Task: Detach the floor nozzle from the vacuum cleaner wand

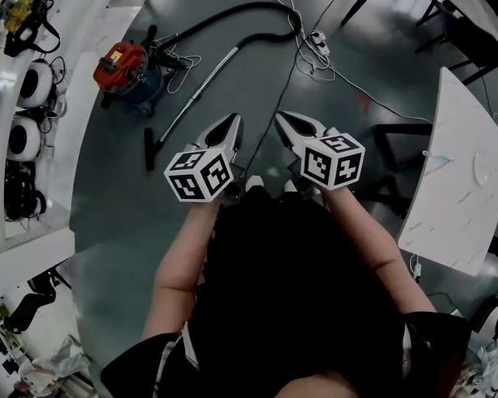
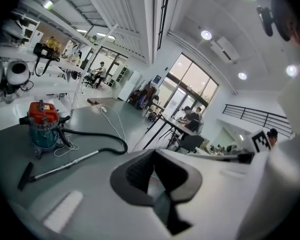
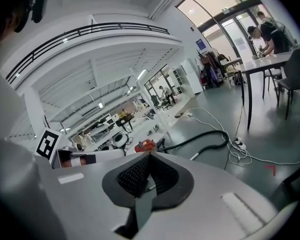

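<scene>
A red and teal vacuum cleaner (image 1: pixel 124 71) stands on the grey floor at the upper left. Its black hose (image 1: pixel 232 12) curves to a silver wand (image 1: pixel 195 94) that ends in a black floor nozzle (image 1: pixel 149 148), still joined to it. In the left gripper view the vacuum cleaner (image 2: pixel 42 126), wand (image 2: pixel 65 165) and floor nozzle (image 2: pixel 25 175) lie ahead at the left. My left gripper (image 1: pixel 235 122) and right gripper (image 1: pixel 280 118) are held side by side in mid-air, well short of the wand. Both are shut with nothing between their jaws.
White benches with equipment (image 1: pixel 25 106) line the left side. A white table (image 1: pixel 456 172) and black chairs (image 1: pixel 398 152) stand at the right. White cables and a power strip (image 1: pixel 318 40) trail across the floor beyond the hose. People sit at a table (image 2: pixel 190 119) in the distance.
</scene>
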